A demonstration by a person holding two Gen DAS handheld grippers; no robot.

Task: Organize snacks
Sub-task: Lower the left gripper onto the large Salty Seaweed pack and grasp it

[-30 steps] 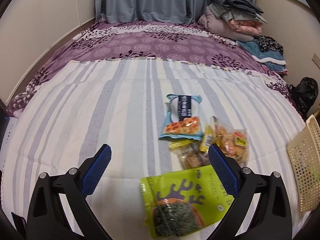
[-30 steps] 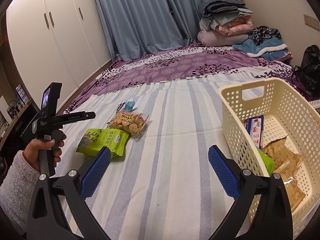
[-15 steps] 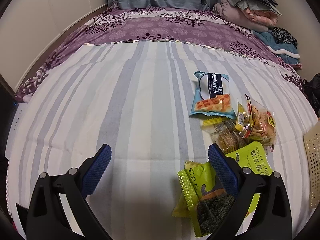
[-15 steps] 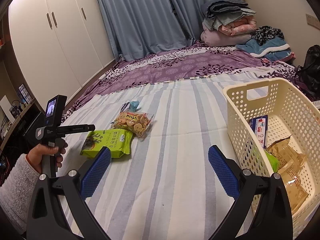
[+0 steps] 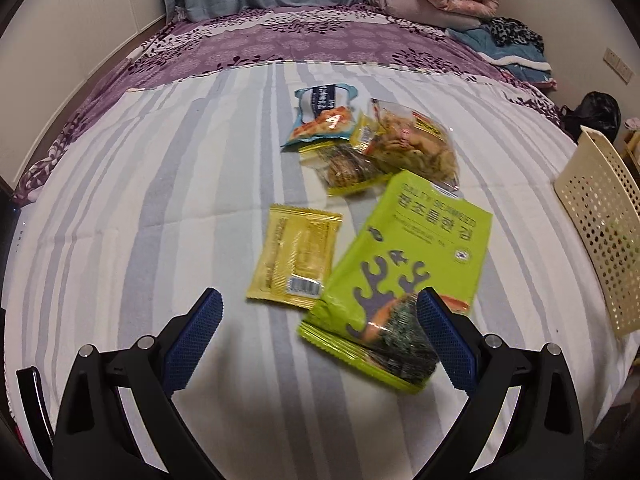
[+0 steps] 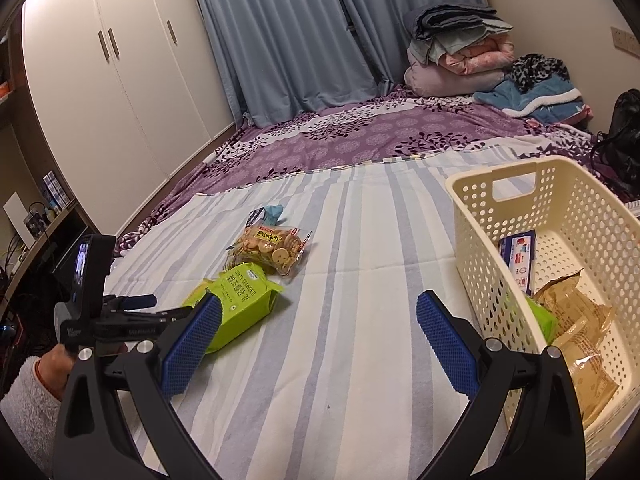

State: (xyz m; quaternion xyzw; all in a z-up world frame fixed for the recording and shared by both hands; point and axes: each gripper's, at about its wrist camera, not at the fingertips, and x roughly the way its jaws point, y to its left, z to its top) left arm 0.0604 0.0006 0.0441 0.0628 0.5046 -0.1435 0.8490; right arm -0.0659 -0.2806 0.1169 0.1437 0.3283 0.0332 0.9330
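Several snack packs lie on the striped bed. A green seaweed bag (image 5: 404, 276) is nearest, with a yellow packet (image 5: 298, 256) to its left. Behind them lie a small cookie pack (image 5: 348, 168), a clear bag of round crackers (image 5: 412, 146) and a blue waffle pack (image 5: 324, 116). My left gripper (image 5: 318, 336) is open and empty, its right finger over the seaweed bag's lower corner. My right gripper (image 6: 318, 340) is open and empty above the bed, left of the cream basket (image 6: 480, 216), which holds several snacks. The seaweed bag (image 6: 240, 300) and crackers (image 6: 272, 248) also show in the right wrist view.
The cream basket's side (image 5: 600, 224) stands at the right edge of the left wrist view. Folded blankets (image 6: 460, 56) are piled at the far end of the bed. A white wardrobe (image 6: 120, 80) lines the left wall. A black bag (image 6: 624, 140) sits at the right.
My left gripper has moved in over the seaweed bag. The yellow packet, hidden a second ago, now lies uncovered to its left. The right gripper has drifted slightly forward.
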